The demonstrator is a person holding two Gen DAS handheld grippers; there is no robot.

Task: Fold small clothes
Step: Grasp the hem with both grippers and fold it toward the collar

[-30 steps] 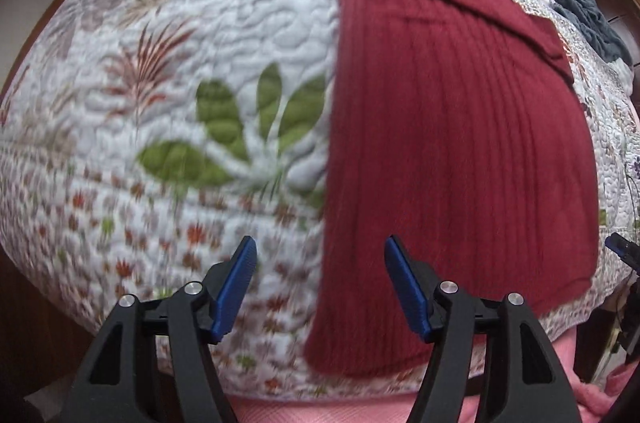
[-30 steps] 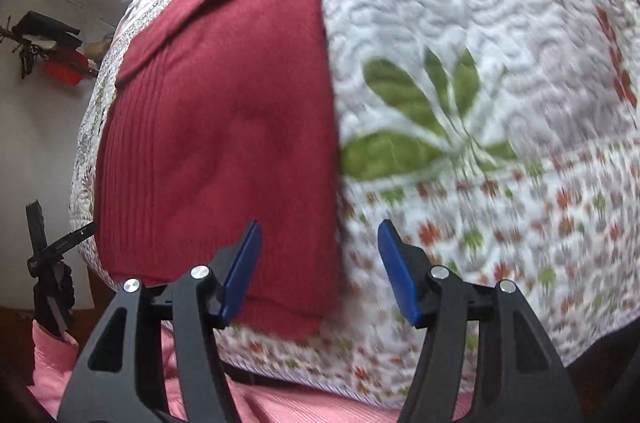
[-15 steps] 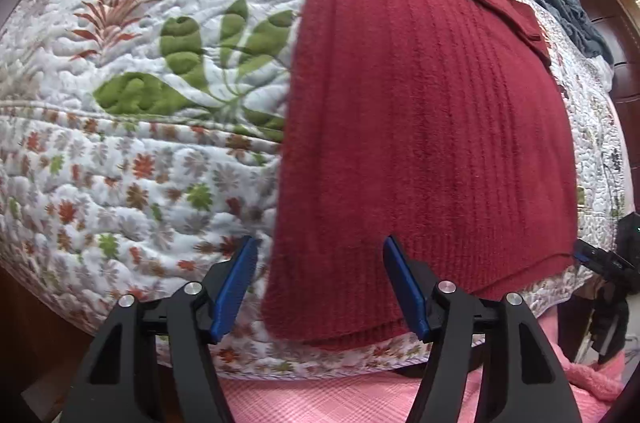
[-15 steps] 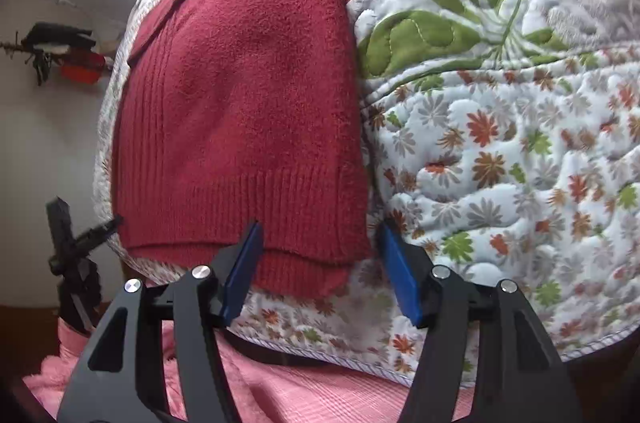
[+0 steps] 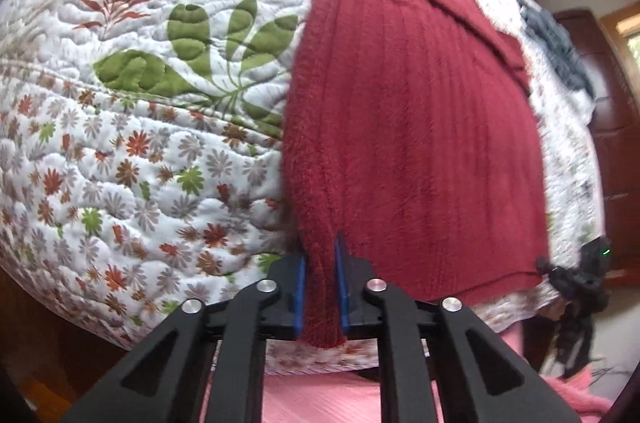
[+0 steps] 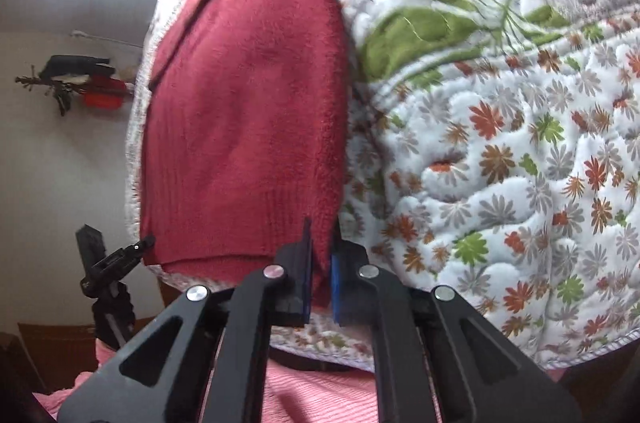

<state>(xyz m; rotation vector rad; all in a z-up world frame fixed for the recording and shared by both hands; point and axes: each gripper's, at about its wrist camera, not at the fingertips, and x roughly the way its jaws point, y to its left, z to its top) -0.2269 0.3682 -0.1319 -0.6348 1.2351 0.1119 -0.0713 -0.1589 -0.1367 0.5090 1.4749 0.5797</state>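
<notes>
the red sweater (image 5: 408, 127) is spread on the quilt (image 5: 160, 143), its near hem at the bed edge. one hem corner is pinched in the left gripper (image 5: 320, 287), the other in the right gripper (image 6: 320, 275), both clamped on the knit. the lengthwise fold seems begun; next, both corners likely need lifting evenly and carrying toward the collar.

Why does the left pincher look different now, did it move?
Yes. The left gripper went forward to the near hem of the red sweater lying on the flowered quilt, and shut on its corner.
</notes>
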